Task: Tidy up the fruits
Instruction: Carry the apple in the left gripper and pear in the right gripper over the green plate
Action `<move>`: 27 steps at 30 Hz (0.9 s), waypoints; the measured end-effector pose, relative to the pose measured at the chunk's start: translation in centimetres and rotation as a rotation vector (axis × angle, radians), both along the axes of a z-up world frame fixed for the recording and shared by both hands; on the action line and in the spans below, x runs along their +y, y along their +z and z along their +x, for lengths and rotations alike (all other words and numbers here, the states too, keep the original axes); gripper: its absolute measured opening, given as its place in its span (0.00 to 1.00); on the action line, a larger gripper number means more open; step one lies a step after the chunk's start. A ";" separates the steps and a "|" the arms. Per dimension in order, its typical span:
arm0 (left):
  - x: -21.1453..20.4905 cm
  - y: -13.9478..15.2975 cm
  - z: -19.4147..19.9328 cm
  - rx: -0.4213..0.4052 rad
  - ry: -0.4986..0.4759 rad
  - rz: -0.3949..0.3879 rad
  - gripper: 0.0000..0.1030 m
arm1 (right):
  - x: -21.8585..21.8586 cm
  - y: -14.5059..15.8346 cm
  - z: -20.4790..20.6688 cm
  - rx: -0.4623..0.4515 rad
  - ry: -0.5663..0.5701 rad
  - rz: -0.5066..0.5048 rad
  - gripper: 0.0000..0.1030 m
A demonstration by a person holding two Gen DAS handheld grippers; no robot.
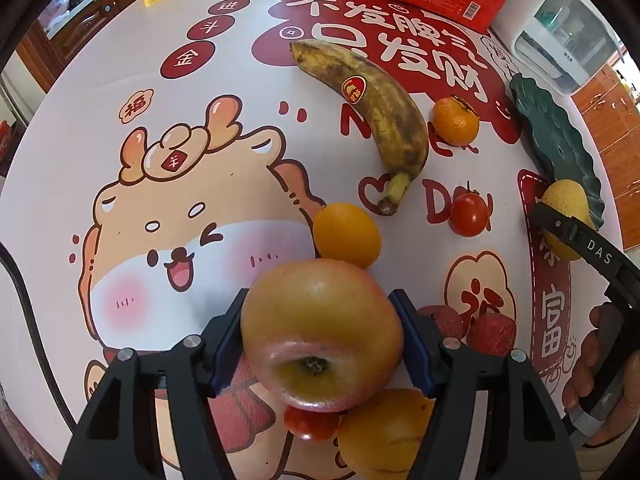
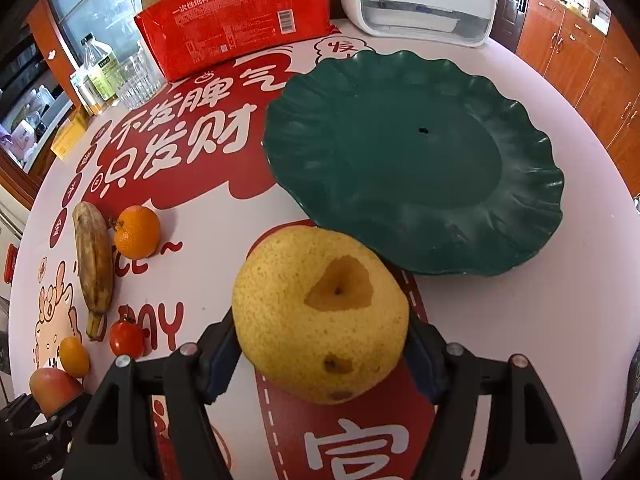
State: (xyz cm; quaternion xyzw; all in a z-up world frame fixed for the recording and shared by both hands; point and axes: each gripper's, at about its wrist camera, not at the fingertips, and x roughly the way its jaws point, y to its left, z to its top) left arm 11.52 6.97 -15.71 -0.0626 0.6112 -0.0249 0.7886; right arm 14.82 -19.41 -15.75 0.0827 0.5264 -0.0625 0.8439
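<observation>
The green plate [image 2: 416, 168], broad and matte with a scalloped rim, lies empty on the glossy printed table [image 2: 520, 320] and serves as landmark. Just in front of its near rim, the right gripper [image 2: 320, 356] has its fingers closed on the speckled, rounded yellow pear [image 2: 320, 320]. Well left of the plate, the left gripper [image 1: 320, 344] clamps the smooth, waxy apple [image 1: 320, 332]. Both fruits are round and slick, so I'd lift gently, clear the raised rim, then set each down near the plate's flat centre.

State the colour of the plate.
Dark green, with a wavy leaf-like rim; the plate shows best in the right wrist view.
</observation>
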 end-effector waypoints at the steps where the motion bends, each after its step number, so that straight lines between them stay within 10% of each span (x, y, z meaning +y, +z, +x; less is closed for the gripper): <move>1: 0.1 0.0 -0.2 -0.001 0.002 0.002 0.64 | 0.0 0.1 -0.1 -0.004 0.003 0.009 0.68; 27: 0.6 1.7 -0.7 -0.150 0.036 0.172 0.64 | -1.0 9.4 -7.9 -0.200 0.113 -0.016 0.68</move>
